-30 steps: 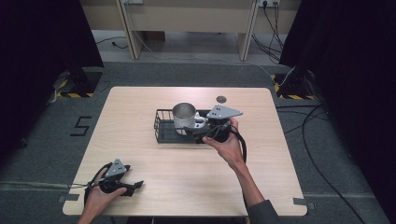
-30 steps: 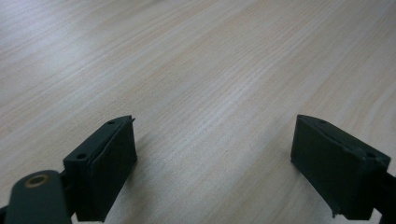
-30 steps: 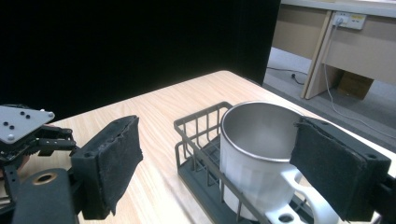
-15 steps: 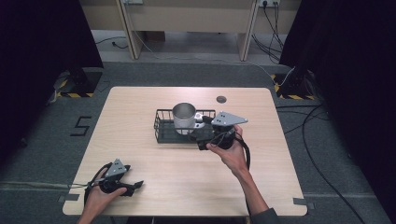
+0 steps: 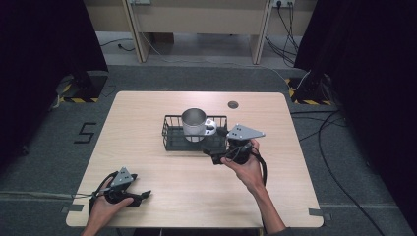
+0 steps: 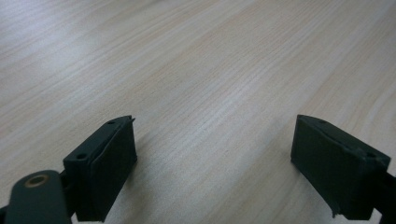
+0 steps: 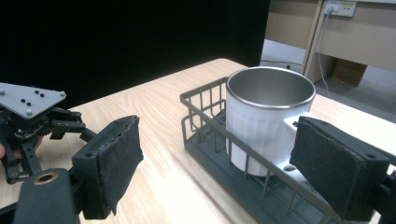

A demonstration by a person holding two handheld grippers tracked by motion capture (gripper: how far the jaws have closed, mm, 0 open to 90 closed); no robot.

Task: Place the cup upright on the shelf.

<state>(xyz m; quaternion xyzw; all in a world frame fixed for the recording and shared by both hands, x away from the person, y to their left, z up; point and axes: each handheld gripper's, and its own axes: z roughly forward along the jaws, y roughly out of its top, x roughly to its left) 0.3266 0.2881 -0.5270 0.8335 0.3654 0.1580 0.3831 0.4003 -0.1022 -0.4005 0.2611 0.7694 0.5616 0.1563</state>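
A white mug (image 5: 194, 125) (image 7: 268, 121) with a steel inside stands upright in a black wire basket (image 5: 172, 135) (image 7: 205, 140) at the table's middle. My right gripper (image 5: 215, 156) (image 7: 219, 163) is open just off the basket's front right corner, its jaws wide apart and holding nothing. Near the front left corner of the table my left gripper (image 5: 142, 196) (image 6: 215, 163) rests open over bare wood, also holding nothing. The left gripper (image 7: 32, 116) is also seen far off in the right gripper view.
The light wooden table (image 5: 147, 113) has a small round cable hole (image 5: 233, 104) behind the basket. Dark curtains stand on both sides, and cables lie on the floor (image 5: 305, 123) to the right.
My right gripper has drawn back from the mug toward the front right, out of the basket. The mug stays in the basket. The left gripper has not moved.
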